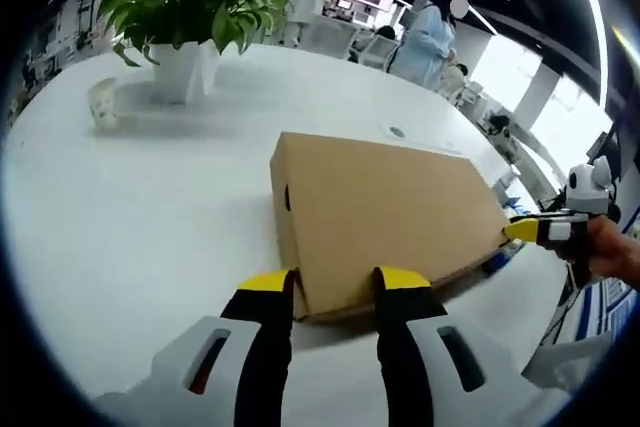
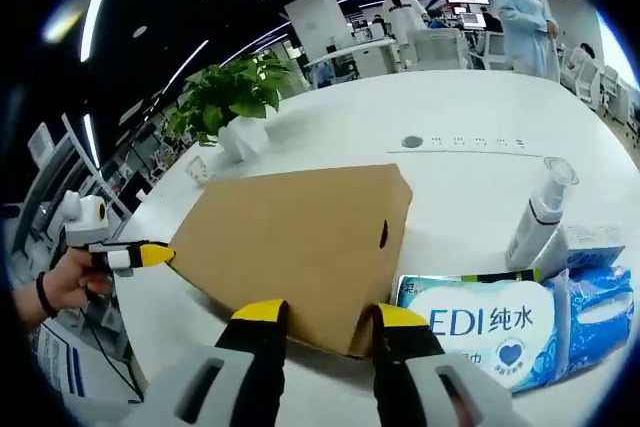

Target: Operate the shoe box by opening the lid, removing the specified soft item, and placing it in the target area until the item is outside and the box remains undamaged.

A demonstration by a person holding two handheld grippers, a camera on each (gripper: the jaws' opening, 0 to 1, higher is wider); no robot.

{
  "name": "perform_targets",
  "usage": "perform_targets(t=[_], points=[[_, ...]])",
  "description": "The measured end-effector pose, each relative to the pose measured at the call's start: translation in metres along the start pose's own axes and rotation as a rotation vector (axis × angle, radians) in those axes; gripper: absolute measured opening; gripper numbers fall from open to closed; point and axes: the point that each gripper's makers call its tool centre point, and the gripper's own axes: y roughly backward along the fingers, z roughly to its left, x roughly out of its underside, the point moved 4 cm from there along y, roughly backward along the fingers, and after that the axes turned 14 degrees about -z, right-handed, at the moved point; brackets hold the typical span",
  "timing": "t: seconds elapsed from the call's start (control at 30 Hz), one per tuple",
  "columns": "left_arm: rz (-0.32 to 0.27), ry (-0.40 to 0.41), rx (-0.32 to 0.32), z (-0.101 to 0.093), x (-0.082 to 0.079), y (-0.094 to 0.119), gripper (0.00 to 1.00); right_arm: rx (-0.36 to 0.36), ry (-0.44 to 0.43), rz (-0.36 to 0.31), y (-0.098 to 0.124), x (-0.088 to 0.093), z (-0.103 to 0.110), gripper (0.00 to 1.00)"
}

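Note:
A closed brown cardboard shoe box [image 1: 385, 212] lies flat on the white table [image 1: 130, 217], its lid down. My left gripper [image 1: 335, 281] is open, and its yellow-tipped jaws straddle the box's near corner. In the right gripper view the same box [image 2: 300, 232] lies ahead. My right gripper [image 2: 331, 314] is open as well, its jaws on either side of another corner. The right gripper [image 1: 535, 231] comes into the left gripper view at the box's right corner. The left gripper [image 2: 145, 255], held by a hand, reaches the box's left corner in the right gripper view. The soft item is hidden inside.
A potted plant [image 1: 190, 7] and a small cup [image 1: 103, 102] stand at the table's far side. Right of the box are a white spray bottle [image 2: 537, 212] and blue tissue packs [image 2: 500, 332]. People [image 1: 425, 37] stand at desks beyond the table.

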Motion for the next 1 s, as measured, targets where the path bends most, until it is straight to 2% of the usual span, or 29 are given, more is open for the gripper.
perform_targets(t=[0.27,0.6,1.0], points=[[-0.012,0.01,-0.008,-0.0011,0.0006,-0.001,0.3,0.016,0.006,0.001,-0.0018,-0.0011,-0.0012,0.3],[0.008,-0.002,-0.006,-0.0022,0.0015,0.0004,0.3,0.035,0.027,0.007,0.0061,0.0014,0.0071,0.29],[0.024,0.0,-0.003,-0.0029,-0.0006,-0.0012,0.3,0.036,0.006,0.011,0.005,-0.0012,0.0026,0.3]])
